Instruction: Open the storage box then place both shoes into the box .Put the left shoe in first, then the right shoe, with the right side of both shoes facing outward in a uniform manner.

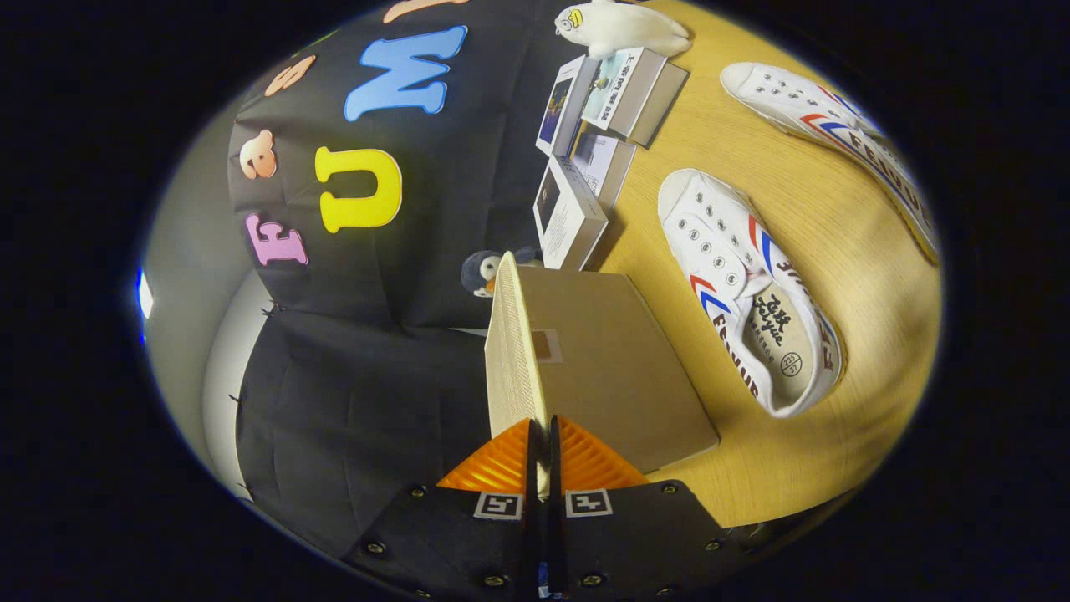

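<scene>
- gripper fingers nearly closed, pinching the edge of the box lid, lid raised.
- box on table.
- two shoes lie beside it.

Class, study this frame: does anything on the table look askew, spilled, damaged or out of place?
Nothing looks spilled or damaged. The gripper is shut on the edge of the storage box lid, swung up. Both shoes lie upright on the table. The books are stacked a bit unevenly.
</scene>
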`<state>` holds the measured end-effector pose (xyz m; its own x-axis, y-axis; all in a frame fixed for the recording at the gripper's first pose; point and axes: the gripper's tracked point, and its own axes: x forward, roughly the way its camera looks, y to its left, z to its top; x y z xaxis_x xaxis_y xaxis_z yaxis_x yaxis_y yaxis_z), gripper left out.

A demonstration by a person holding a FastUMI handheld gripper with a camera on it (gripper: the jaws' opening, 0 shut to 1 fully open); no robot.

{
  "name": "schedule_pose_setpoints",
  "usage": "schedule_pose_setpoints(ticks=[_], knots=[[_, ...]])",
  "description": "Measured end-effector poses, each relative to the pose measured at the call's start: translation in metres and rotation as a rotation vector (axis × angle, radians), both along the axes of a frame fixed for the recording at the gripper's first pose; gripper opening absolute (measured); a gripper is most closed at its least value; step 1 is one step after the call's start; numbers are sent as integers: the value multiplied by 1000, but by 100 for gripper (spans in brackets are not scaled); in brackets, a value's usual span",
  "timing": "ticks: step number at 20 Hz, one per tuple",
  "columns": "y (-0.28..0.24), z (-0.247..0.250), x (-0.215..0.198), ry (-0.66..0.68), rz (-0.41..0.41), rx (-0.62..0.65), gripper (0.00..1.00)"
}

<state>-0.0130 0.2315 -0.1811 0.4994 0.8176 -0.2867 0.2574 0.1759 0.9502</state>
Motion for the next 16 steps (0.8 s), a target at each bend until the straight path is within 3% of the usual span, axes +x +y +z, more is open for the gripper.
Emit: schedule_pose_setpoints(ticks=[16], knots=[[27, 122, 20, -272, 126, -51, 2]])
